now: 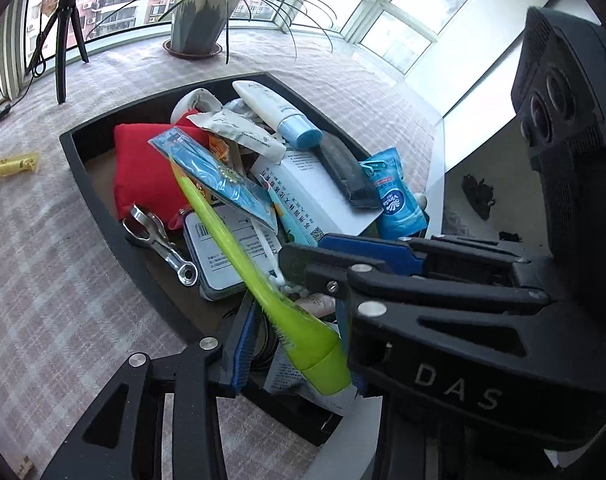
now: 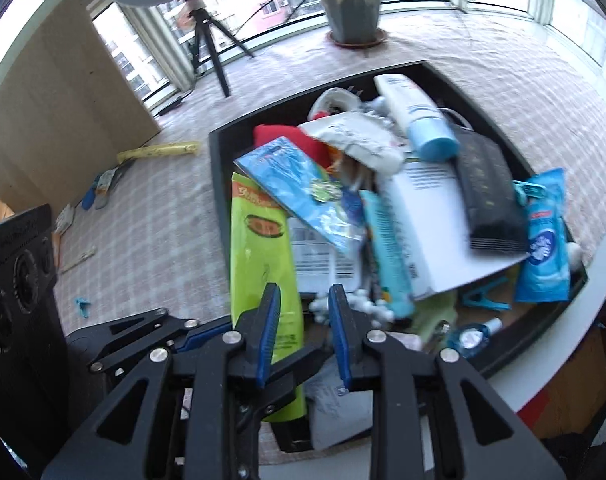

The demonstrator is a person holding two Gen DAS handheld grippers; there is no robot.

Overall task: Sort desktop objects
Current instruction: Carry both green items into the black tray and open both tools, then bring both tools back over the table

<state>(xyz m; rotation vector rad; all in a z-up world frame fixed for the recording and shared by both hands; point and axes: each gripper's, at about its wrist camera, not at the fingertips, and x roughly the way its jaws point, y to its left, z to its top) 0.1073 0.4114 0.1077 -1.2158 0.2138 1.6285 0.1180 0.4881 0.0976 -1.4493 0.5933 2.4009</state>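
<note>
A black tray [image 1: 87,184] [image 2: 219,184] on the checked tablecloth is heaped with objects: a red pouch [image 1: 143,172], a white tube with a blue cap [image 1: 279,112] [image 2: 419,116], a white box [image 1: 319,196] [image 2: 435,216], a blue wipes pack [image 1: 395,200] [image 2: 543,240], a metal clipper [image 1: 159,240]. My left gripper [image 1: 295,344] is shut on a lime green tube [image 1: 263,280] [image 2: 263,264] near its cap end, over the tray's near corner. My right gripper [image 2: 303,308] is open and empty, just right of the green tube; it also shows in the left wrist view [image 1: 303,256].
A potted plant [image 1: 199,16] [image 2: 353,4] and a black tripod [image 1: 63,40] [image 2: 211,44] stand at the far edge by the windows. A yellow tube [image 1: 11,164] [image 2: 159,150] lies on the cloth left of the tray. The table's white rim [image 2: 599,272] is at the right.
</note>
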